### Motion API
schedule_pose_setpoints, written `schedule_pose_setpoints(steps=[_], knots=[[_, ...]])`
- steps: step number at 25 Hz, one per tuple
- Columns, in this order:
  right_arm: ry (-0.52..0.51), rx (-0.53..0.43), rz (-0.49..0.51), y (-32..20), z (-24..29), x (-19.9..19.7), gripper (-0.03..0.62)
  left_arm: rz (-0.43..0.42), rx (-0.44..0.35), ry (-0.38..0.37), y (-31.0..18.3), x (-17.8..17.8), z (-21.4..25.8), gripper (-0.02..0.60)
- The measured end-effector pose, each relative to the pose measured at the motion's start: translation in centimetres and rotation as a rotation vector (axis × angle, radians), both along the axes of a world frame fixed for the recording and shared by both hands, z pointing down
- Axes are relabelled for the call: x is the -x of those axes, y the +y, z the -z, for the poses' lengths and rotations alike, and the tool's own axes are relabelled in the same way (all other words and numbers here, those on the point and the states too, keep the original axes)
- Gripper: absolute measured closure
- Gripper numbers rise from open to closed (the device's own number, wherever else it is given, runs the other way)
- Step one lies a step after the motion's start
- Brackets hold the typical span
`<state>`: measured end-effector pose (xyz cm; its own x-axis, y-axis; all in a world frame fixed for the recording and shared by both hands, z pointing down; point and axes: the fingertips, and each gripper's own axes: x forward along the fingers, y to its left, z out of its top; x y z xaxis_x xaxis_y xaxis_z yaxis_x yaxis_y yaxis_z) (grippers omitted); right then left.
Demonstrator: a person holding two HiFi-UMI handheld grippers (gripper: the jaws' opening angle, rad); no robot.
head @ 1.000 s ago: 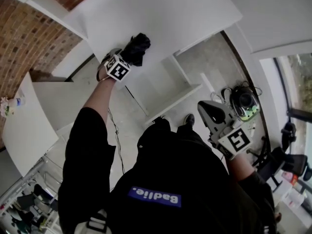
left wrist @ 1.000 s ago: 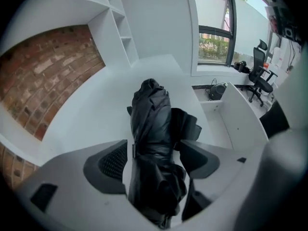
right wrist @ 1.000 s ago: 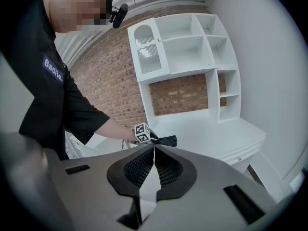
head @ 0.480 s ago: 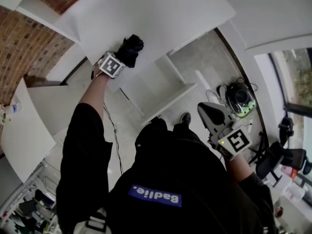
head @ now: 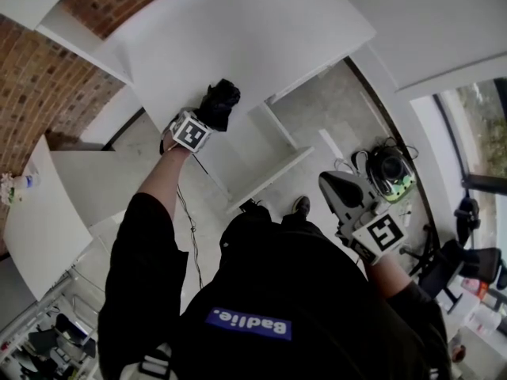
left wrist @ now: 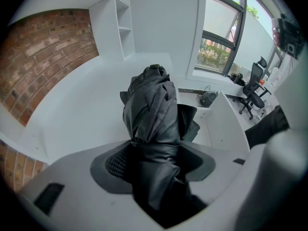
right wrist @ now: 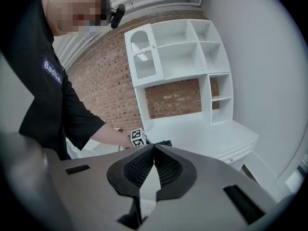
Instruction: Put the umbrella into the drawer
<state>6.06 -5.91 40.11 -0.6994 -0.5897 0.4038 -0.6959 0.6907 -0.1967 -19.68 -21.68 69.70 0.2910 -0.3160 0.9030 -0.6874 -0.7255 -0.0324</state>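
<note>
A folded black umbrella [head: 220, 105] lies at the front edge of the white desk [head: 238, 38]. My left gripper [head: 207, 117] points steeply down at it. In the left gripper view the umbrella [left wrist: 151, 109] fills the gap of that gripper [left wrist: 154, 153]; its jaws are closing and both pads press on the fabric. Below the desk edge a white open drawer [head: 265, 153] juts out. My right gripper [head: 337, 184] hangs apart at the right, shut with nothing in it [right wrist: 154, 148]. From there I see the left gripper's marker cube [right wrist: 138, 137] and a bit of the umbrella [right wrist: 164, 142].
A white shelf unit [right wrist: 178, 57] stands on the desk against a brick wall [head: 40, 77]. A second white table [head: 47, 212] is at the left. On the floor to the right lie a bag [head: 388, 169] and cables; an office chair [left wrist: 252, 88] stands by the window.
My left gripper and the umbrella have shifted together along the desk's front edge, down in the head view. The right gripper has barely moved.
</note>
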Motion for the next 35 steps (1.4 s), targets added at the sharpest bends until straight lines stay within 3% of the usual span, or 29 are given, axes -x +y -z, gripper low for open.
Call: schedule_pose_setpoints(steps=[10, 18, 30, 35], knots=[[-0.031, -0.017, -0.037, -0.1, 0.7, -3.4, 0.563, -0.031, -0.034, 0.137, 4.0, -9.0, 3.1, 0.317], [-0.027, -0.001, -0.083, 0.9, 0.1, -6.5, 0.563, -0.074, 0.026, 0.156, 8.6, -13.8, -0.4, 0.318], [0.026, 0.079, -0.172, 2.8, -2.3, -10.2, 0.563, -0.01, 0.154, 0.096, 11.1, -14.3, -10.2, 0.316], [0.051, 0.084, -0.193, 2.8, -1.8, -11.0, 0.563, 0.088, 0.209, 0.095, 10.9, -14.2, -13.8, 0.314]])
